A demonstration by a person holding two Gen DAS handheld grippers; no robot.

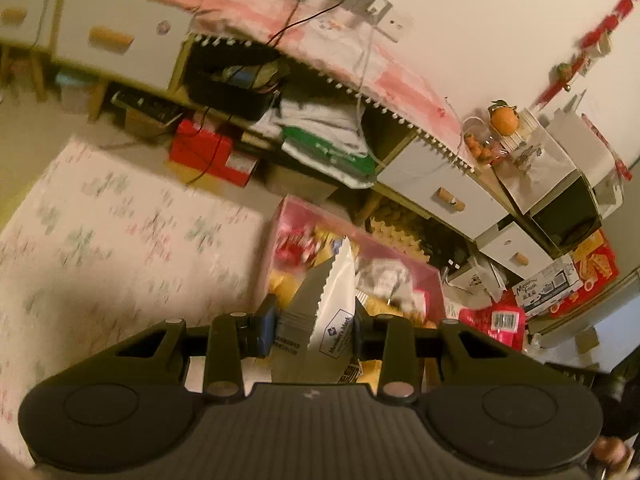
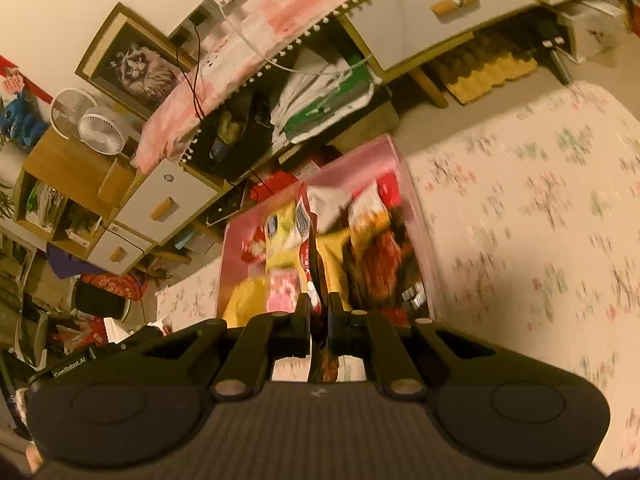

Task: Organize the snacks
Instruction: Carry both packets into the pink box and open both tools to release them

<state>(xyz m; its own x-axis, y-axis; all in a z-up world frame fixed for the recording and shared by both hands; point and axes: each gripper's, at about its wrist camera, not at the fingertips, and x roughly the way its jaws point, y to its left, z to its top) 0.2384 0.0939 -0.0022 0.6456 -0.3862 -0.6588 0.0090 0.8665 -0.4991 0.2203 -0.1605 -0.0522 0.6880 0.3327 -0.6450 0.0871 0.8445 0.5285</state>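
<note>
The left gripper (image 1: pixel 316 332) holds a white and silver snack pouch (image 1: pixel 328 312) with a zigzag top edge — its fingers (image 1: pixel 266 330) are closed partway, pressing the pouch from both sides. The pouch stands tall and leans out past the fingers, so it could swing or slide loose if the hand tips or jerks. Just beyond it lies the pink storage bin (image 1: pixel 400 256), crowded with yellow and red packets.

The right gripper (image 2: pixel 319 312) has its fingers (image 2: pixel 302 316) clenched almost fully together on the thin edge of a red snack packet (image 2: pixel 306 236), which sticks up above the same pink bin. That hold is a narrow pinch on crinkly film; I judge that the packet could slip out or tear at the seam, and drop back among the other snacks.

Both views are blurred, so a packet may also catch on the heaped contents or on the bin's rim. Beside the bin lies a bed with a floral cover (image 2: pixel 540 220); beyond it, a cluttered desk with white drawers (image 2: pixel 440 8).
</note>
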